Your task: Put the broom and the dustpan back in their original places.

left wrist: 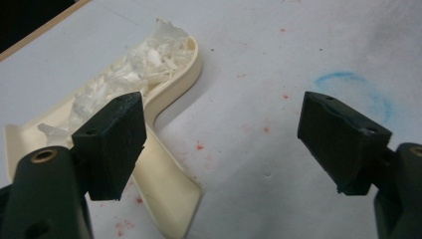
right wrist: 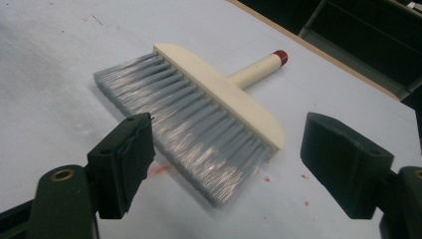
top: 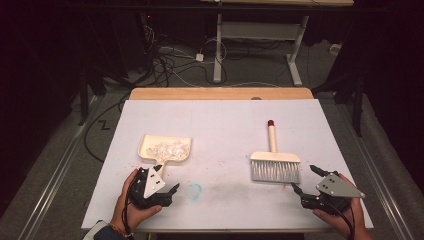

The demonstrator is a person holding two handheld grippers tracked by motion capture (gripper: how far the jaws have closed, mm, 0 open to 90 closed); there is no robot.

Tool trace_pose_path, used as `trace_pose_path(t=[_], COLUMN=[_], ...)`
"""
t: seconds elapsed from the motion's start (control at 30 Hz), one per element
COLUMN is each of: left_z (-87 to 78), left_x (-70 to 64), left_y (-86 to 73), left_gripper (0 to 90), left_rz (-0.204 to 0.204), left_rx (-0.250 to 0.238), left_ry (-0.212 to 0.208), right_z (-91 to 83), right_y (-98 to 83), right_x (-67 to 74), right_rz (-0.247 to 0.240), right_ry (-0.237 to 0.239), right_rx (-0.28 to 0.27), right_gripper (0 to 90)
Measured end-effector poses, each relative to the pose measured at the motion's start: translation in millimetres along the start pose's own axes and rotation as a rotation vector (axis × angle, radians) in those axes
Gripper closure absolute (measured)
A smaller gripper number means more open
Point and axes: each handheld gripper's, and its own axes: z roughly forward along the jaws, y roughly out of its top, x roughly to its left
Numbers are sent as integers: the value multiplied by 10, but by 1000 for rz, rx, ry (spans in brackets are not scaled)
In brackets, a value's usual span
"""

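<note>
A cream dustpan (top: 165,149) lies left of centre on the white table cover, its tray full of white shredded scraps (left wrist: 130,69). Its handle (left wrist: 166,191) points toward the person. My left gripper (top: 166,181) stands open just short of that handle, holding nothing. In the left gripper view the dustpan (left wrist: 171,92) lies by the left jaw. A hand brush (top: 274,162) with grey bristles, cream back and a red-tipped handle lies right of centre. My right gripper (top: 304,179) is open just in front of the bristles (right wrist: 194,132), touching nothing.
A faint blue ring (top: 195,190) marks the cover between the two grippers, with small red specks around it. The wooden table edge (top: 220,93) shows beyond the cover. On the floor behind lie tangled cables (top: 172,62) and the legs of another desk (top: 218,47).
</note>
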Motion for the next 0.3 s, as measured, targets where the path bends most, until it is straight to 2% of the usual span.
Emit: trace_pose_path(t=[0.1, 0.3], left_z=[-3, 0], left_x=[11, 7], left_y=[-2, -4], left_gripper=[189, 188], left_rz=[-12, -3], left_rx=[-3, 2], left_ry=[0, 2], right_z=[16, 53], right_y=[6, 3], right_x=[-1, 0], right_rz=[9, 7], right_ry=[3, 14], right_rx=[-2, 5], right_gripper=[214, 213])
